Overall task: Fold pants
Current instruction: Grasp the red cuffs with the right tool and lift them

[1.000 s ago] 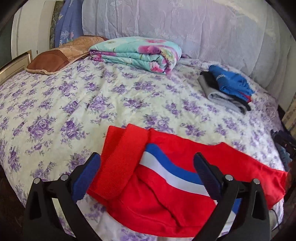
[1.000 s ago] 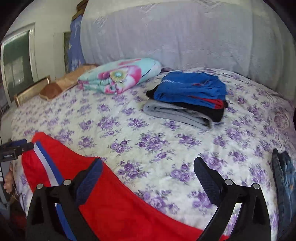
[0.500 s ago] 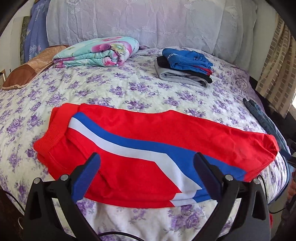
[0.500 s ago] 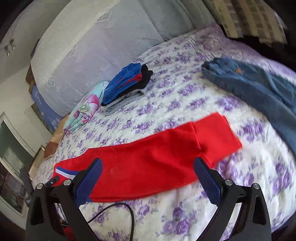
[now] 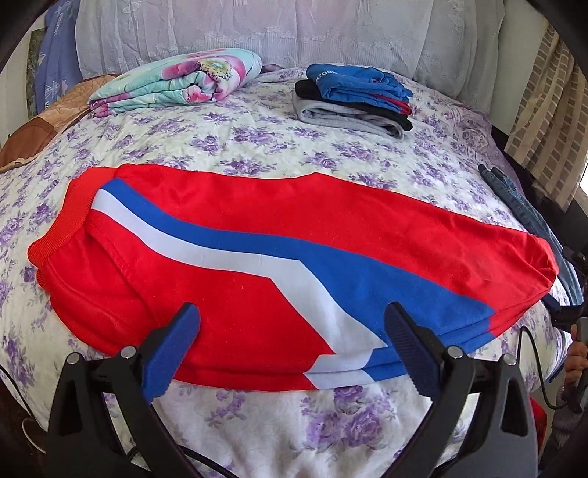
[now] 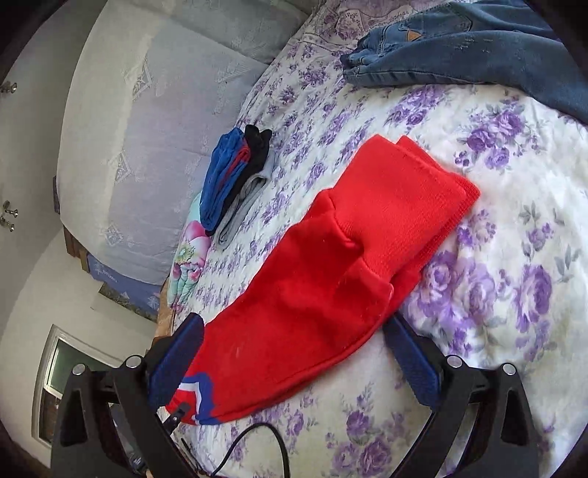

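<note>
1. Since the earlier frames, both grippers have been drawn back and the red pants point(image 5: 257, 235) have been laid out full length, one leg stacked on the other, across the near edge of the bed point(image 5: 257, 139).
2. Left gripper point(image 5: 294, 345) is held over the middle of the pants, jaws spread, nothing gripped.
3. Right gripper point(image 6: 294, 353) is held near the cuffs point(image 6: 404, 195), jaws spread and empty.
4. The long axis runs across both grippers, waistband point(image 5: 62, 224) to the left; the cuff end is judged nearer the right gripper for a fold toward the waistband.

A bed point(image 5: 228, 139) is covered by a purple-flowered sheet. A folded floral blanket point(image 5: 176, 86) and stacked clothes point(image 5: 352, 97) are seen near the headboard point(image 5: 257, 29); jeans point(image 6: 477, 47) are spread at one edge.
</note>
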{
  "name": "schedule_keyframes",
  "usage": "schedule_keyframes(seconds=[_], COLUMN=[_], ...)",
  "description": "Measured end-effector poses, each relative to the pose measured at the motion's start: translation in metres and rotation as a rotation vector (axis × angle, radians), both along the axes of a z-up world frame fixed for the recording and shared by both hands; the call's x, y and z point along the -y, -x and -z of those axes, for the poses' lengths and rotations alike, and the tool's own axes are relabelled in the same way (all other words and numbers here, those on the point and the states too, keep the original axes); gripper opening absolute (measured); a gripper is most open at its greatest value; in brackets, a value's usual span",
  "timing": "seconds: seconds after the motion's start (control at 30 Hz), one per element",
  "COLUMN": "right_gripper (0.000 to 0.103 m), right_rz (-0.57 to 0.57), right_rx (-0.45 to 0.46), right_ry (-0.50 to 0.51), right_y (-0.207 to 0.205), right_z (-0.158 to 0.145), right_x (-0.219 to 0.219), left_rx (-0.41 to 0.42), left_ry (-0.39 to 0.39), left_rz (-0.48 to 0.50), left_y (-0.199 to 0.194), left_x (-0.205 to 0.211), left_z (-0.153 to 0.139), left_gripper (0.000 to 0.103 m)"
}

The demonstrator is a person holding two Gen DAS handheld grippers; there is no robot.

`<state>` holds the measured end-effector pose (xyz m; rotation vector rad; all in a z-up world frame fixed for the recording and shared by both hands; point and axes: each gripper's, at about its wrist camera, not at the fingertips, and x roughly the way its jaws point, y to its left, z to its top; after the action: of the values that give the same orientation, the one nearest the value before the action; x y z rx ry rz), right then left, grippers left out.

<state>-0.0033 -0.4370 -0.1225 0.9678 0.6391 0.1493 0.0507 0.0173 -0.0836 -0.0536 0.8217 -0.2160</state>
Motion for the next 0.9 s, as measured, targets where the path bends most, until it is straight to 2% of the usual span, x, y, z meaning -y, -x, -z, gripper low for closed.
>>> schedule_keyframes(seconds=[0.1,0.2,0.37,0.53,0.63,0.7,0.73,0.8,0.9], right_gripper=[0.099,0.100,0.099,0.099,0.083,0.067,0.064,0.045,0.027], right_rz=[0.039,0.061,0.072,0.060,0.122,0.149,0.156,0.166,0.173], right_rx=[-0.060,-0.127,-0.033,-0.049,-0.063,-0.069,-0.070,-0.084,-0.100], right_ry=[0.008,-0.029,-0.058,-0.025,-0.019,0.005,0.019,0.045,0.042], right_y=[-0.018,-0.026,-0.012,-0.015,-0.010,-0.006,-0.005,-0.004,-0.005], right_z=[0.000,0.002,0.005,0.002,0.002,0.005,0.006,0.009,0.015], right_x=[0.004,0.010,0.014,0.010,0.012,0.013,0.013,0.014,0.019], left_rx=[0.007,0.007,-0.006,0.009,0.021,0.029,0.030,0.025,0.023], left_ry=[-0.007,-0.003,0.018,-0.008,-0.025,-0.042,-0.047,-0.052,-0.058], left_rz=[0.016,0.009,-0.004,0.011,0.016,0.009,0.006,0.000,-0.011], left_y=[0.002,0.001,-0.002,0.001,0.002,0.002,0.002,0.001,0.001], left_x=[0.003,0.001,-0.004,0.002,0.005,0.006,0.006,0.005,0.003], left_z=[-0.001,-0.002,0.000,-0.001,-0.002,-0.002,-0.002,0.000,0.002], left_gripper=[0.098,0.098,0.098,0.098,0.098,0.098,0.098,0.098,0.098])
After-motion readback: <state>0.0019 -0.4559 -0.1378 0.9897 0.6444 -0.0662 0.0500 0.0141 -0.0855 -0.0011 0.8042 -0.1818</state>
